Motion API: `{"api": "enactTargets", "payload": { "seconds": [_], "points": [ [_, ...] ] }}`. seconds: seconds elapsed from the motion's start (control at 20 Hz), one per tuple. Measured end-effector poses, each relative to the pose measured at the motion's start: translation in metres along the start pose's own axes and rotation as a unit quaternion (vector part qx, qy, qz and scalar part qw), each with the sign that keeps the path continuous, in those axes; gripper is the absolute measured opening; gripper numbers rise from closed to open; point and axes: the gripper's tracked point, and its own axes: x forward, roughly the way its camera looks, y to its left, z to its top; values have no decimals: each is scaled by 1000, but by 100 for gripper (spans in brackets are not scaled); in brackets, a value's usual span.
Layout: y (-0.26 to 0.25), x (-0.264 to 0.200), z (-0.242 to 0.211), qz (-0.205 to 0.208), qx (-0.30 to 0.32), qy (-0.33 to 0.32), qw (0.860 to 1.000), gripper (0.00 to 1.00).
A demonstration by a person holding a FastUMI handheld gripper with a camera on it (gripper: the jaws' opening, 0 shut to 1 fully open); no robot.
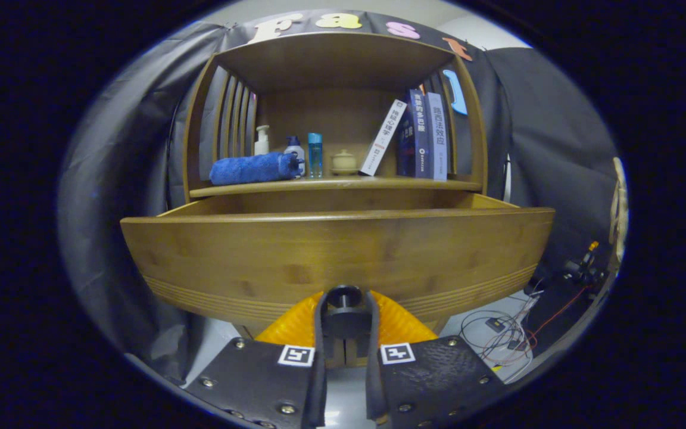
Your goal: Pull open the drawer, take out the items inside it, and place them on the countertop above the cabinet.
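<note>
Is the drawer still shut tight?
No, the drawer is pulled out from under the shelf, and the gripper has both fingers closed on its round knob.

We see the drawer (337, 256) pulled out of the wooden cabinet (337, 59), filling the middle of the frame: wide bamboo-toned front panel, grooved lines along its lower edge. Its dark round knob (344, 298) sits bottom centre, on the lower edge of the panel. Drawer contents are hidden behind the front panel. The countertop (337, 185) runs just above the drawer.
</note>
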Motion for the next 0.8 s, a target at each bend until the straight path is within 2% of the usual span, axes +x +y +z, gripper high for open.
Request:
{"api": "enactTargets", "payload": {
  "seconds": [0.3, 0.6, 0.7, 0.8],
  "points": [
    [-4, -38, -14, 6, 5, -1, 1000, 26],
    [-5, -64, -27, 38, -6, 22, 999, 26],
    [-9, -72, -17, 35, 4, 15, 999, 37],
    [-20, -80, 9, 13, -11, -18, 1000, 60]
  ]
}}
